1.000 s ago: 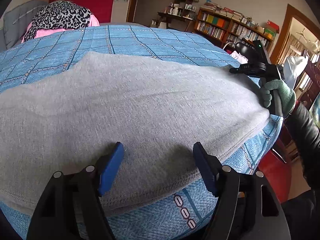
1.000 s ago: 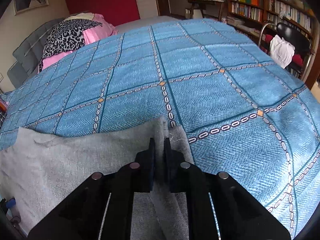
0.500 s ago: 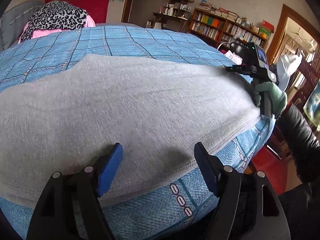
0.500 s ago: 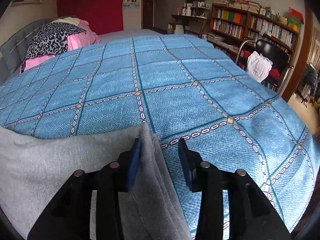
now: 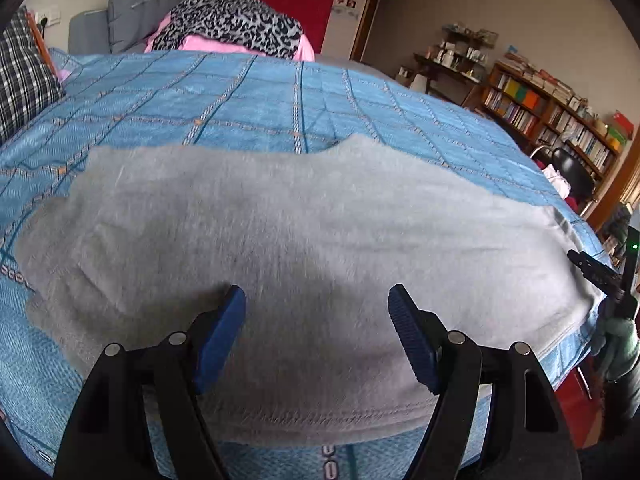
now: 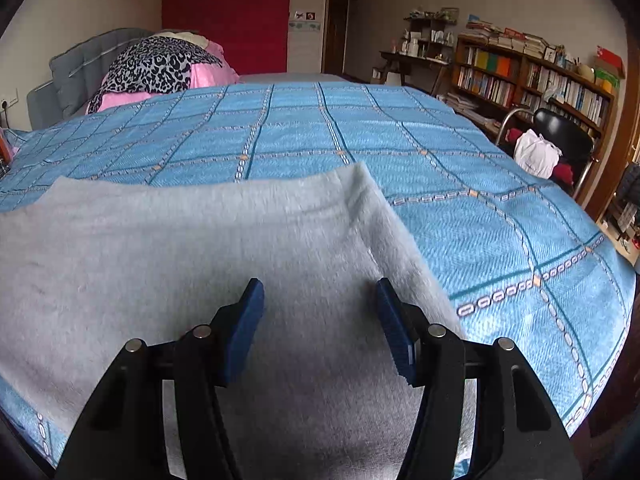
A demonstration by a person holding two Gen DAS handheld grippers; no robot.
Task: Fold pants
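Note:
The grey pants (image 5: pixel 304 232) lie flat across the near edge of the bed's blue checked bedspread (image 5: pixel 280 96). My left gripper (image 5: pixel 316 320) is open and empty, hovering over the pants near their hemmed near edge. My right gripper (image 6: pixel 318 312) is open and empty above the right end of the pants (image 6: pixel 200 248), close to their right edge. In the left wrist view the right gripper's black body (image 5: pixel 600 276) shows at the far right, held by a green-gloved hand.
A leopard-print and pink pile (image 6: pixel 160 68) lies at the head of the bed by a grey headboard (image 6: pixel 72 68). A black chair (image 6: pixel 560 136) with white cloth and bookshelves (image 6: pixel 540 72) stand to the right. A plaid pillow (image 5: pixel 20 76) sits at far left.
My right gripper opened and let go of the pants' corner, then drew back over the cloth. My left gripper stayed open and swung to the left. The pants now lie flat.

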